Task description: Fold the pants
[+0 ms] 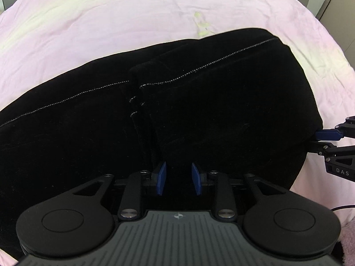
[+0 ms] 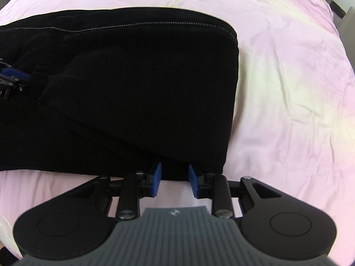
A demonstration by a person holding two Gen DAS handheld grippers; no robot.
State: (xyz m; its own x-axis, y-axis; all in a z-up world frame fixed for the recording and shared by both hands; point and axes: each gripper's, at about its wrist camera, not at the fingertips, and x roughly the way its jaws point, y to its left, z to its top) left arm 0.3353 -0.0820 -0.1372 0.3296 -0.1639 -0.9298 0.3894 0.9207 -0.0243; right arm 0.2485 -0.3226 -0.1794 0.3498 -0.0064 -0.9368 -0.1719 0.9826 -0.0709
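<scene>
The black pants [image 1: 177,102] lie flat on the pink bed sheet [image 1: 111,22], long axis running left to right across both wrist views, with one squared, ribbed end [image 2: 230,102] pointing right. The fabric is dark knit, doubled over itself in layers, with a pale stitched seam [image 1: 199,68] running lengthwise. The left gripper [image 1: 179,180] is released, blue pads apart over the cloth; the right gripper [image 2: 174,180] is likewise spread at the near hem, and its body reads "DAS" in the left view.
</scene>
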